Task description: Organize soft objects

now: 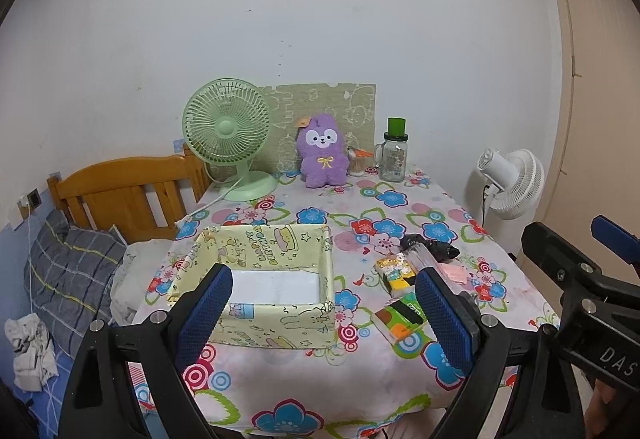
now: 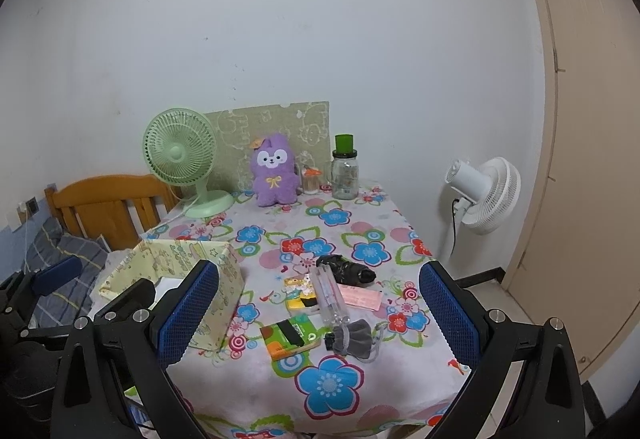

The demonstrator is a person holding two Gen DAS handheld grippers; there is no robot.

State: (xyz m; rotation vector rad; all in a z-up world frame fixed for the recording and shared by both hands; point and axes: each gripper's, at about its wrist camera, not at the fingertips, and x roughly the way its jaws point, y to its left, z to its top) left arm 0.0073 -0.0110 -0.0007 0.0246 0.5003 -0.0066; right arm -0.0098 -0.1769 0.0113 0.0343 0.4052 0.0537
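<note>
On the flowered tablecloth stands an open yellow cartoon-print box (image 1: 272, 243), with only a white bottom showing inside. My left gripper (image 1: 324, 315) hovers just before its near wall, open with nothing between the pads. To the box's right lie a yellow tissue pack (image 2: 300, 293), a green-orange tissue pack (image 2: 290, 337), a grey drawstring pouch (image 2: 352, 337), a pink packet (image 2: 360, 295), a clear tube (image 2: 330, 295) and a black crumpled item (image 2: 346, 271). My right gripper (image 2: 318, 315) is open and empty, held above the table's near edge in front of these. A purple plush (image 2: 274, 171) sits upright at the back.
At the table's back stand a green desk fan (image 1: 228, 135), a glass jar with green lid (image 1: 394, 155) and a small glass (image 1: 356, 161). A white floor fan (image 2: 484, 195) stands to the right. A wooden bed with grey plaid bedding (image 1: 68, 271) lies to the left.
</note>
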